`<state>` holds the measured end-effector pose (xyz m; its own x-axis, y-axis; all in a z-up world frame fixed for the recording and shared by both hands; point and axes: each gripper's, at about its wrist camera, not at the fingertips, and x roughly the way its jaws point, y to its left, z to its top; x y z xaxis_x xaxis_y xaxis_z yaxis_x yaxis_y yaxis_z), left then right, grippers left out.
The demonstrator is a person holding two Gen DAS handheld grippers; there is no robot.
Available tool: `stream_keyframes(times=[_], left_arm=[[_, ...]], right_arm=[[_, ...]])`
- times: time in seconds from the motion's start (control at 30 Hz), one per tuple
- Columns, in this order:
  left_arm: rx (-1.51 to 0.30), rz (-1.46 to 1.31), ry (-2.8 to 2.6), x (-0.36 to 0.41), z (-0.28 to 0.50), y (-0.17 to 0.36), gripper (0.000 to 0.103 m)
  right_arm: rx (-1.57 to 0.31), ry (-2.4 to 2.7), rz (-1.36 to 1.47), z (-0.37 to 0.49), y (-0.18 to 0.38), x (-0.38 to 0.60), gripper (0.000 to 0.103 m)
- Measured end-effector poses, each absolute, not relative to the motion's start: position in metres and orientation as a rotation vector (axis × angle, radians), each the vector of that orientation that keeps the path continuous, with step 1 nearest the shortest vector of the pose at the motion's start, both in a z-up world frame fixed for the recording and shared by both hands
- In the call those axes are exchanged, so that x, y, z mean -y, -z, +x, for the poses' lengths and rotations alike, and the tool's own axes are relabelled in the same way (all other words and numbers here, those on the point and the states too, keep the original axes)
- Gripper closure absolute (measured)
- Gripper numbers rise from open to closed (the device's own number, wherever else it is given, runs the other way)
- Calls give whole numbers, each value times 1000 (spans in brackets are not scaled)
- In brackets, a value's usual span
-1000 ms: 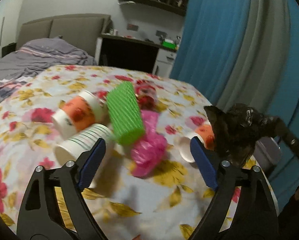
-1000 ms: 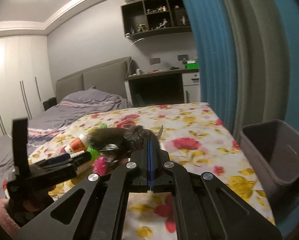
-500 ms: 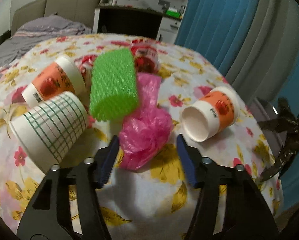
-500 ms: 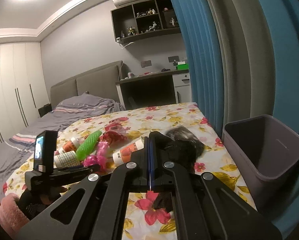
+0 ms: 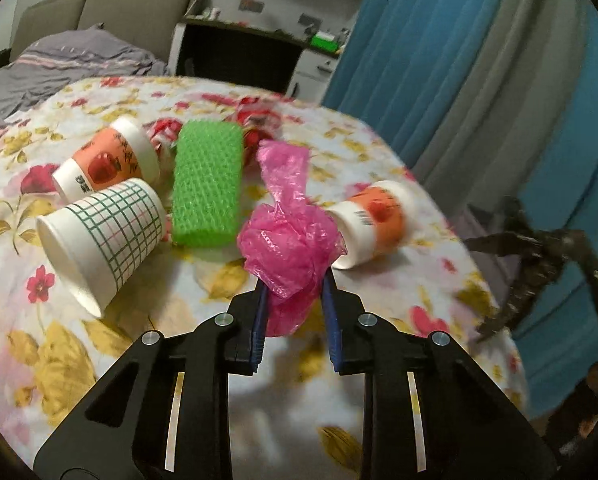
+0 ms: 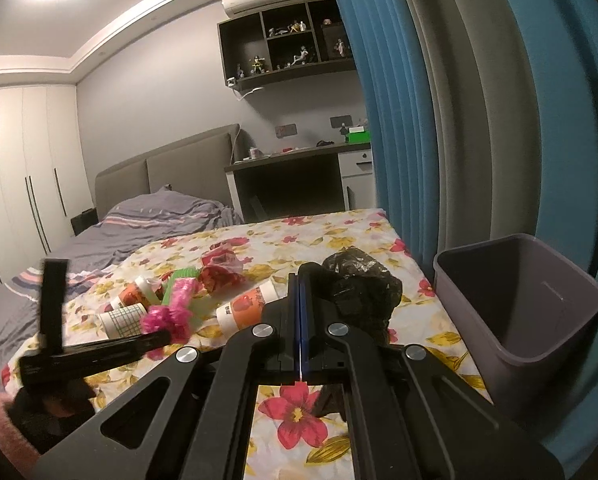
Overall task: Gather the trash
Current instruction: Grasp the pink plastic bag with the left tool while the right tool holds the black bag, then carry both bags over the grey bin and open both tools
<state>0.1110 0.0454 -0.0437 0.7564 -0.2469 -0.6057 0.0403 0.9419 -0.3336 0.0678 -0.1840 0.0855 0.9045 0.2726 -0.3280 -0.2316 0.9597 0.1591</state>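
My left gripper (image 5: 294,300) is shut on a crumpled pink plastic bag (image 5: 289,240), just above the flowered bedspread (image 5: 179,320). Around it lie a green mesh sleeve (image 5: 207,188), a checked paper cup (image 5: 103,236) and two orange paper cups (image 5: 107,160) (image 5: 373,220). My right gripper (image 6: 301,280) is shut on a crumpled black plastic bag (image 6: 359,288), held to the left of the grey bin (image 6: 519,312). The left gripper with the pink bag (image 6: 171,316) shows in the right wrist view.
A red wrapper (image 6: 221,270) lies further back on the bed. Blue and grey curtains (image 6: 459,120) hang right behind the bin. A desk (image 6: 299,176) and a headboard (image 6: 171,176) stand at the back.
My left gripper has closed on the pink bag and lifted it a little. My right gripper has carried the black bag to the right, closer to the bin.
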Motion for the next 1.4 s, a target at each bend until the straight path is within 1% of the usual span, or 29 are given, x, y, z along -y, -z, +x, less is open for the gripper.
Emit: stream_keyframes(times=[0.27,0.67,1.1,1.4], left_arm=[[-590,-279,186,-32,84,8,79],[-559,-229,265,8,92,-13,79],[-562,-182,481,113,138,-32,79],[-580,-98,613,199,173,-23,79]], right_arm=[[-334,-256,120,62,-95,189,102],[-321,-226,139,62,-104,215,102],[-267,-81,142,71,-122,281,102],[-261,29,161,89,-122,332,102]])
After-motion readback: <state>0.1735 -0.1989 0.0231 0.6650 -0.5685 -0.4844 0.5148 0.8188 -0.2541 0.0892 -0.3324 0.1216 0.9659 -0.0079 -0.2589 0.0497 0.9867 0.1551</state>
